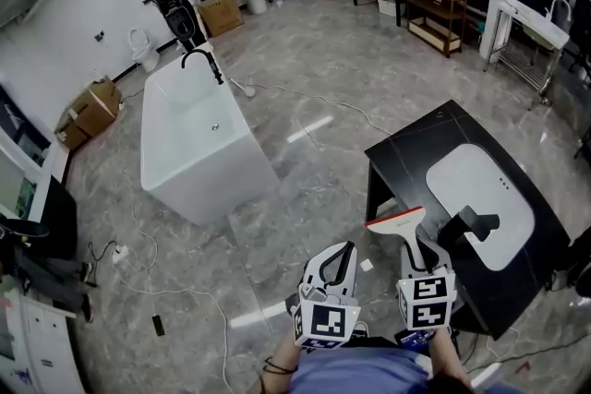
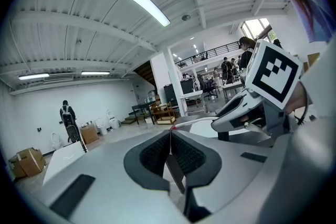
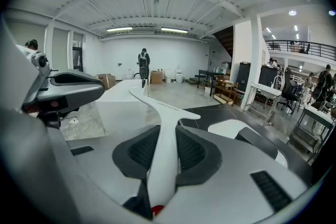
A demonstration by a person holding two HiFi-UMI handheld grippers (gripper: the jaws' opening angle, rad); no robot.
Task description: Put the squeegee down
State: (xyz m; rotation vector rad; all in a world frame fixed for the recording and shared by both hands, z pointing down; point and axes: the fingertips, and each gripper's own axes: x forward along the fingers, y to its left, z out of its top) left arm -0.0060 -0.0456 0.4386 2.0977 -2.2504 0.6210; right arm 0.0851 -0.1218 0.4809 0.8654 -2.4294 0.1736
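Observation:
My right gripper [image 1: 420, 256] is shut on the white handle of a squeegee [image 1: 397, 222], whose red-edged blade points forward beside the near-left corner of the black counter [image 1: 406, 152]. In the right gripper view the handle [image 3: 164, 152] runs up between both pads and the blade [image 3: 160, 104] spreads crosswise ahead of them. My left gripper [image 1: 344, 252] hangs next to it on the left, shut, with nothing in it. In the left gripper view its pads [image 2: 157, 152] meet edge to edge, and the right gripper [image 2: 247, 110] with the squeegee blade [image 2: 199, 121] shows to the right.
A white basin [image 1: 480, 198] with a black faucet [image 1: 473, 224] is set into the counter. A white bathtub [image 1: 199, 138] stands on the marble floor to the left. Cables trail across the floor, and boxes, toilets and a person stand along the far wall.

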